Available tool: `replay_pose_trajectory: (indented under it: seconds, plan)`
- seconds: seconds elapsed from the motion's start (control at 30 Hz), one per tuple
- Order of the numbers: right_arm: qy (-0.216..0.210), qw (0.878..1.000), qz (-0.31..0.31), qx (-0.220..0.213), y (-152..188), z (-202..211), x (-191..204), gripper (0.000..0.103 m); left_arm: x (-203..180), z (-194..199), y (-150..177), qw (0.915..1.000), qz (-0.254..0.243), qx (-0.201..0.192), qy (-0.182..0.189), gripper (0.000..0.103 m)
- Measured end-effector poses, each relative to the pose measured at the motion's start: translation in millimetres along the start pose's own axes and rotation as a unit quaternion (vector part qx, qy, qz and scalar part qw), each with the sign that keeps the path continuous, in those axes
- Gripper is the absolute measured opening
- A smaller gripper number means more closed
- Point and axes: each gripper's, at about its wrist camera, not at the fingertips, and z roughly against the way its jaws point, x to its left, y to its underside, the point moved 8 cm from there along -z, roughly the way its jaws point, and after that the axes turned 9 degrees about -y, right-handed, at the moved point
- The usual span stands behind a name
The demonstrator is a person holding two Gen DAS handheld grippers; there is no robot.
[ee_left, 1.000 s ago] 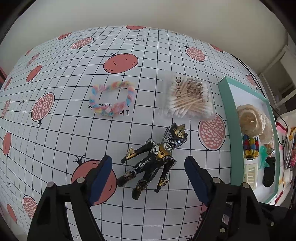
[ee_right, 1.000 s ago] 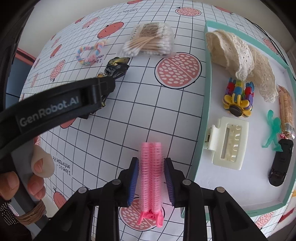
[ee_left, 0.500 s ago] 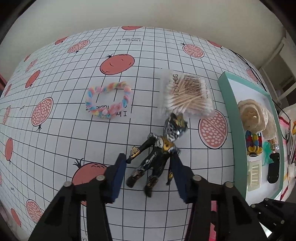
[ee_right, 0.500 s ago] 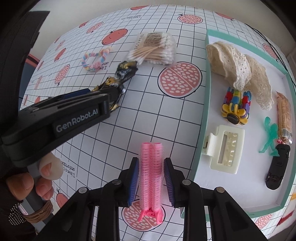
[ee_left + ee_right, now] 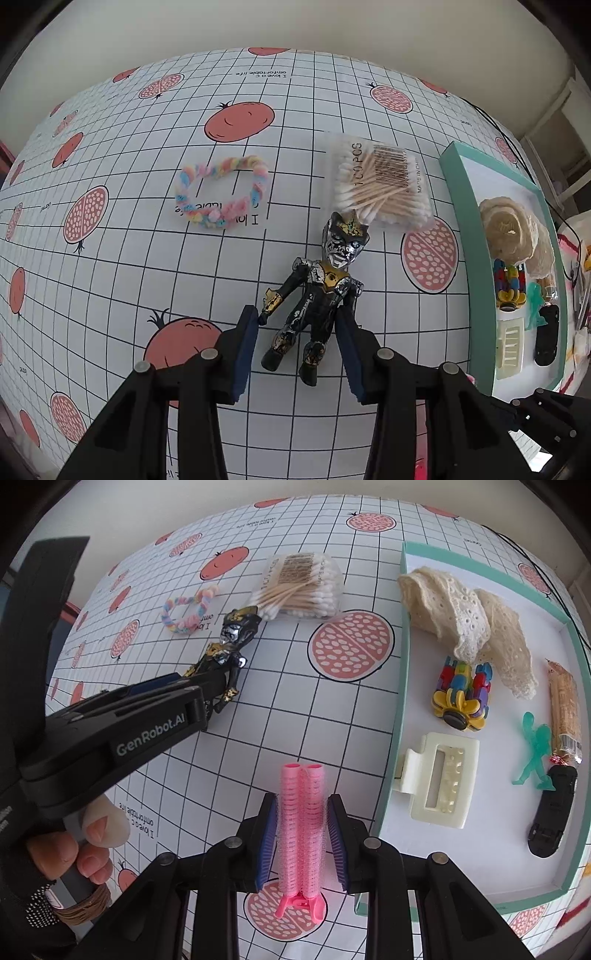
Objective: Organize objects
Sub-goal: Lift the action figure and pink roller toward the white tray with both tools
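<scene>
- The left gripper straddles the legs of the black, silver and gold plastic action figure, which lies on its back on the grid-printed tablecloth. The blue pads sit close on both sides of the figure, and I cannot tell whether they press it yet.
- To do this well, squeeze across the hips or thighs rather than the thin ankles, and lift straight up so the head clears the clear bag of wooden cotton swabs it touches.
- The right gripper pinches a pair of pink bristly hair rollers over the cloth, just beside the teal-rimmed white tray; carry them over the rim before letting go.
- Compared with a second ago, the left jaws have narrowed markedly and moved forward around the figure; the right grip looks unchanged.
</scene>
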Motion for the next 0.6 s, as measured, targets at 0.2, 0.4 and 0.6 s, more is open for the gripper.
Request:
replay_pose_trajectory:
  seconds: [0.2, 0.4, 0.6]
  plan:
    - [-0.014, 1.0, 0.005, -0.017, -4, 23, -2, 0.029, 8, 6, -2, 0.9999, 0.013, -0.001, 0.003, 0.044]
    - [-0.028, 0.998, 0.008, -0.048, -13, 45, 0, 0.029, 14, 31, -13, 0.9993, 0.022, -0.027, 0.012, 0.044]
    - [-0.043, 0.996, 0.006, -0.082, -25, 65, 3, 0.029, 19, 61, -27, 0.9976, 0.03, -0.059, 0.018, 0.044]
